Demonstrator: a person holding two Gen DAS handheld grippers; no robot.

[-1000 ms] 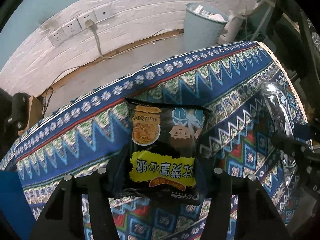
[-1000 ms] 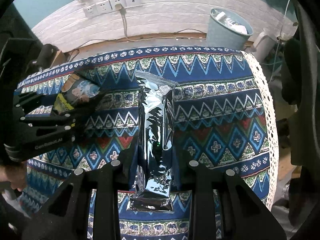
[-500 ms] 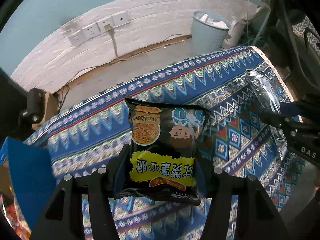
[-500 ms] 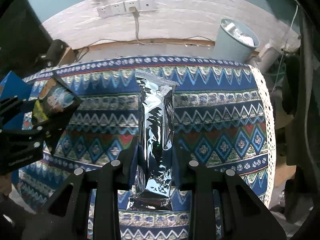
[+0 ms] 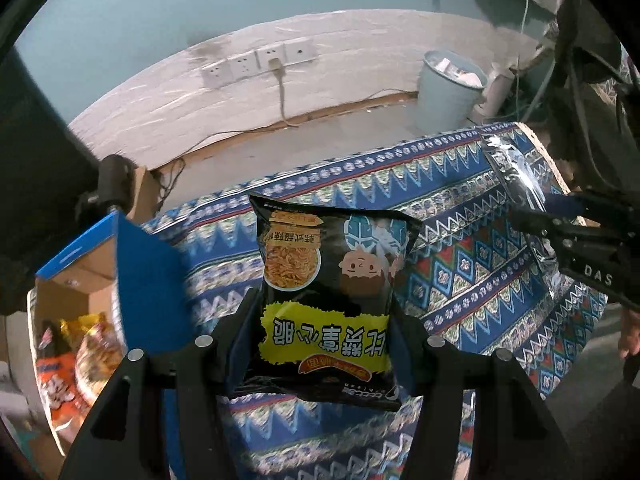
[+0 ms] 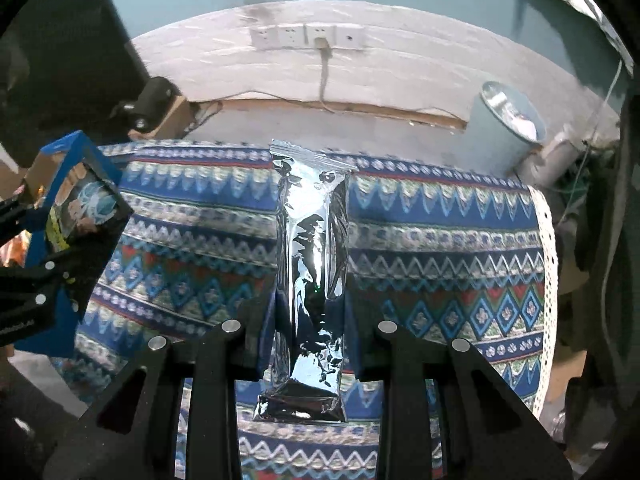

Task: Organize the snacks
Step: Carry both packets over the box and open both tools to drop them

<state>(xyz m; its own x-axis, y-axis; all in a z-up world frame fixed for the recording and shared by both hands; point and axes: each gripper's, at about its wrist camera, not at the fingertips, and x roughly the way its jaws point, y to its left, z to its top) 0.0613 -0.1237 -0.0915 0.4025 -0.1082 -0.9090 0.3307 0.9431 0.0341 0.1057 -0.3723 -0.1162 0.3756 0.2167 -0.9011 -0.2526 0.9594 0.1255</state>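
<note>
My left gripper point(image 5: 324, 312) is shut on a black noodle snack bag point(image 5: 328, 288) with a yellow label, held above the patterned blue tablecloth point(image 5: 460, 280). My right gripper point(image 6: 310, 320) is shut on a long silver foil packet point(image 6: 310, 264), held upright over the cloth. In the left wrist view the silver packet point(image 5: 516, 184) and right gripper point(image 5: 576, 240) are at the right. In the right wrist view the black bag point(image 6: 80, 208) and left gripper point(image 6: 36, 276) are at the left. An open blue cardboard box point(image 5: 100, 276) holding several snack packs point(image 5: 76, 352) stands at the left.
A pale blue waste bin point(image 5: 448, 88) stands on the floor behind the table, by the white wall with sockets point(image 5: 260, 62) and a plugged cable. The table's lace edge point(image 6: 548, 264) is at the right. A dark stand point(image 6: 152, 100) is at the back left.
Both grippers have moved left with their snacks. The blue box with snack packs has come into the left wrist view at the left. Both grips are unchanged.
</note>
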